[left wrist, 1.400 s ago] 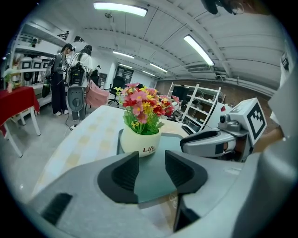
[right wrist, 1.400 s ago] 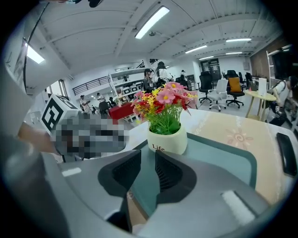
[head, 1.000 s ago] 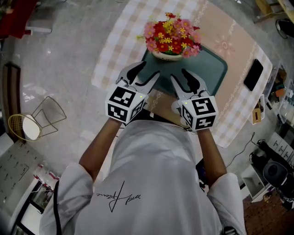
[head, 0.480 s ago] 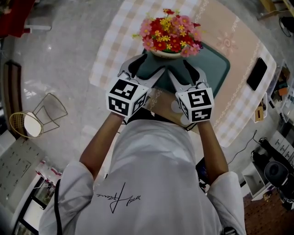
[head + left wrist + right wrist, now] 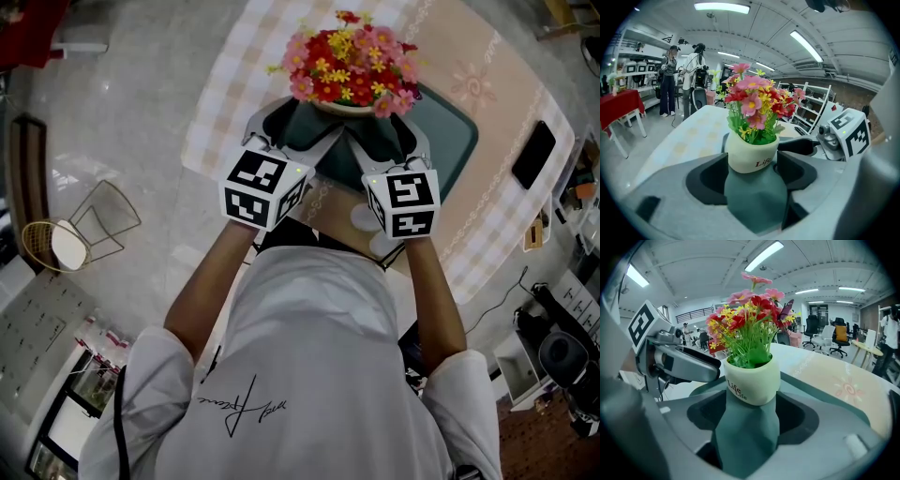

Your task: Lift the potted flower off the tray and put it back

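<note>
Sitting upright on the teal tray (image 5: 452, 136) on the bench (image 5: 492, 89), the potted flower (image 5: 347, 66) lies straight ahead of both pairs of jaws, its cream pot at their mouths. On the left gripper (image 5: 298, 129) the jaws have just been opening and gape wide, pads clear of the pot. The right gripper (image 5: 384, 139) mirrors it, jaws likewise just opened wide and holding nothing, both about equally near.

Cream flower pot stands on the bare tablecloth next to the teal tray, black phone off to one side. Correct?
Not quite. The cream flower pot stands on the teal tray, not beside it on the tablecloth. The right gripper view shows tray surface under and around the pot. The black phone does lie off to one side.
</note>
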Demonstrator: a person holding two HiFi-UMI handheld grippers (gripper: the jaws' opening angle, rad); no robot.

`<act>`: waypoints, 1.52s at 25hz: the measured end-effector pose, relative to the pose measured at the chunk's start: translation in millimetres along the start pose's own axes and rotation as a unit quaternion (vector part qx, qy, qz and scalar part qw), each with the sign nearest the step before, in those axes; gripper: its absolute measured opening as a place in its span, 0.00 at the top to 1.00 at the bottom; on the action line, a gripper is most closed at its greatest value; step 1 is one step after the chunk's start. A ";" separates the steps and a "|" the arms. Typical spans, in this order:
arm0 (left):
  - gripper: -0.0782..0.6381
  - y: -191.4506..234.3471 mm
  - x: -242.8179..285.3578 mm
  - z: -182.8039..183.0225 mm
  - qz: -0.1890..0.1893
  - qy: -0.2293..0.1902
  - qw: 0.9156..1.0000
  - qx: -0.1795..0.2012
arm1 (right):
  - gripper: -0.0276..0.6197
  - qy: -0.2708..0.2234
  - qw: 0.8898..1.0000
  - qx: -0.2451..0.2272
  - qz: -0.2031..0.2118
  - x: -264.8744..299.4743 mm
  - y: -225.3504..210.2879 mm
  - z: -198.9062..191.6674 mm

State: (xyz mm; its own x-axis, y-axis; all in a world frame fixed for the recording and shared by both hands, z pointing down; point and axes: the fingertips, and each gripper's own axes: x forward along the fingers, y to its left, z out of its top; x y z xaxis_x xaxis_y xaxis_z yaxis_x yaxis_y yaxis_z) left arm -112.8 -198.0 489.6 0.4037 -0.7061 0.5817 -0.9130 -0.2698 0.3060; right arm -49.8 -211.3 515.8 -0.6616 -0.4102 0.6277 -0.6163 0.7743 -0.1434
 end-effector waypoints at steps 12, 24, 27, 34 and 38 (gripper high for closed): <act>0.40 7.1 18.9 -6.5 0.010 0.014 0.999 0.039 | 0.42 -0.024 0.999 -0.021 0.015 13.7 -9.6 3.3; 0.40 12.1 29.2 -7.7 0.002 0.005 0.999 0.034 | 0.40 -0.033 0.998 -0.047 0.023 23.8 -12.2 5.9; 0.40 10.4 30.3 -8.7 -0.002 0.013 0.999 0.048 | 0.39 -0.031 0.998 -0.059 0.022 24.2 -9.5 4.6; 0.39 12.0 31.5 -6.5 -0.006 0.010 0.998 0.055 | 0.38 -0.034 0.997 -0.064 0.011 25.8 -10.4 6.7; 0.39 10.0 32.7 -4.9 -0.015 0.009 0.998 0.056 | 0.38 -0.035 0.997 -0.069 0.010 26.8 -9.8 7.6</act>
State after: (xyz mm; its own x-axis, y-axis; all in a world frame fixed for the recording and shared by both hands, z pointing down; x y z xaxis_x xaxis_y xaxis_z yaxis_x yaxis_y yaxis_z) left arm -108.5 -220.6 515.4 0.4310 -0.6853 0.5871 -0.9010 -0.3628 0.2380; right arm -64.7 -233.6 528.2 -0.7043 -0.4231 0.5700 -0.5418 0.8393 -0.0464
